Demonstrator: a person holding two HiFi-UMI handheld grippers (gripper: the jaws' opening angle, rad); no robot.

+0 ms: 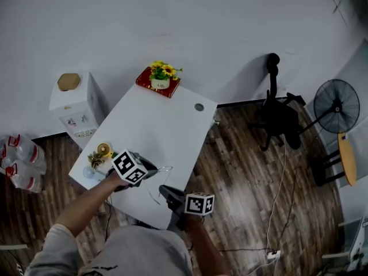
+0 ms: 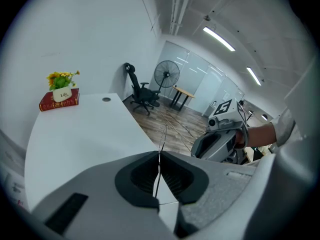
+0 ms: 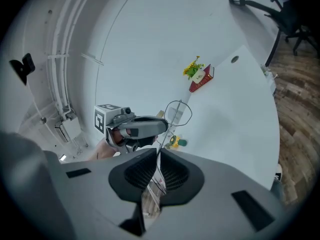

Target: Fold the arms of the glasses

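You're holding the thin wire-rimmed glasses (image 3: 178, 115) in the air above the near end of the white table (image 1: 167, 125). Your left gripper (image 2: 159, 156) is pinching the frame, fingers tight on the wire, and your right gripper (image 3: 157, 153) is clamping what looks like an arm. That arm is running straight from your right fingers toward the lens, so the right hand is probably swinging it.
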